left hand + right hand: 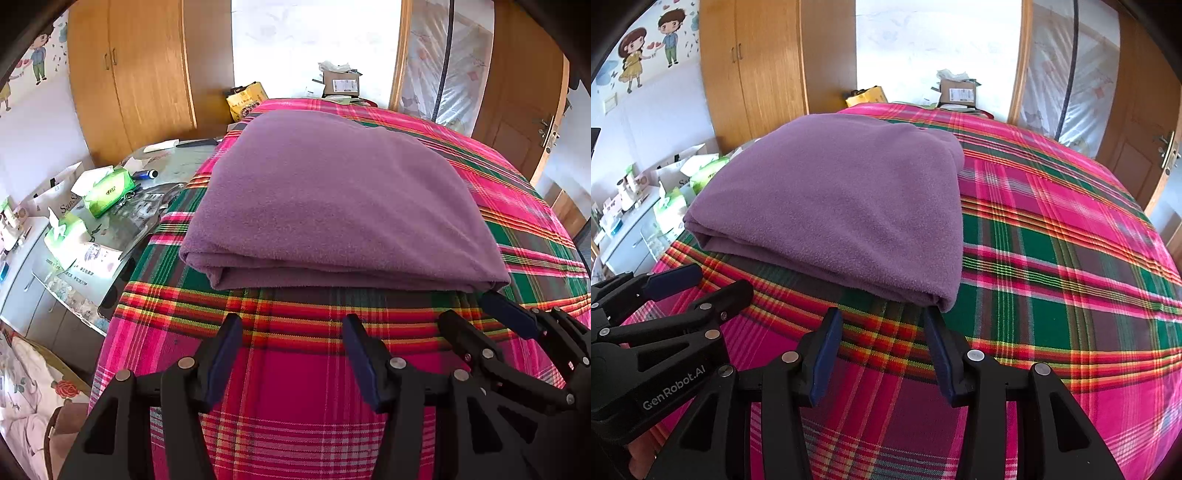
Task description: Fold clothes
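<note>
Lying folded on the plaid bed (295,387), a purple fleece garment (332,206) faces two released grippers.
Left view: left gripper (291,325) jaws spread, empty, near the fold's front edge; tissue boxes (107,188) crowd the side tabletop (173,166). Right view: right gripper (882,317) jaws apart, empty, by the garment's corner; open bed rightward.

Lighting: bright daylight, entering from the blown-out white window (314,44) at 12 o'clock in both views. Glare: window detail lost. Shadows: soft, narrow, under the purple cloth (834,206) near edge. Focus: sharp throughout. Distortion: strong fisheye curvature, dark vignetted corners.
</note>
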### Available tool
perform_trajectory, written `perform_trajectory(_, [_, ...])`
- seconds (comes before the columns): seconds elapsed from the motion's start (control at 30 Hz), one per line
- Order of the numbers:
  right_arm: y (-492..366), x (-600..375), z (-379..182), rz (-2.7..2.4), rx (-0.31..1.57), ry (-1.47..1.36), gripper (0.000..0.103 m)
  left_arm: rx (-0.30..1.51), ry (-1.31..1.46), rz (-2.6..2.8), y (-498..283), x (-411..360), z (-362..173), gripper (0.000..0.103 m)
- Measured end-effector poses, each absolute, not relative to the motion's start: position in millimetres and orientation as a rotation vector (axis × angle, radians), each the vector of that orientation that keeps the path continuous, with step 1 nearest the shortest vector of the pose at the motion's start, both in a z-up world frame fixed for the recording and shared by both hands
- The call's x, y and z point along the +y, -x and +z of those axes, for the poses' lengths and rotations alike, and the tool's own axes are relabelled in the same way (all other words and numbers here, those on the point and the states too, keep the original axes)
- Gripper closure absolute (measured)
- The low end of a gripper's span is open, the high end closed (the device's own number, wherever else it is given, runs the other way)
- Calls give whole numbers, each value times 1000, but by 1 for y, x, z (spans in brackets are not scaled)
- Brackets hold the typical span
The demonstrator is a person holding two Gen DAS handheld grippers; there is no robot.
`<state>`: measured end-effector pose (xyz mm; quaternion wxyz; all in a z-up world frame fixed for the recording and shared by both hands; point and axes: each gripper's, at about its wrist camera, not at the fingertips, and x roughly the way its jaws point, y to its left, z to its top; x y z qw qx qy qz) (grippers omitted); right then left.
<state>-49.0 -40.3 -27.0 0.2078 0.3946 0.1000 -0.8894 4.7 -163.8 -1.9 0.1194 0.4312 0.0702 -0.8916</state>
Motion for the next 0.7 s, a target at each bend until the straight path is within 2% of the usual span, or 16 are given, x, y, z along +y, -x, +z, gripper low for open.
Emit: perform_trajectory(0.7, [48,-40,-26,-2475,277,-1099,55,213,-1255,-2602,-2,-167,-2,47])
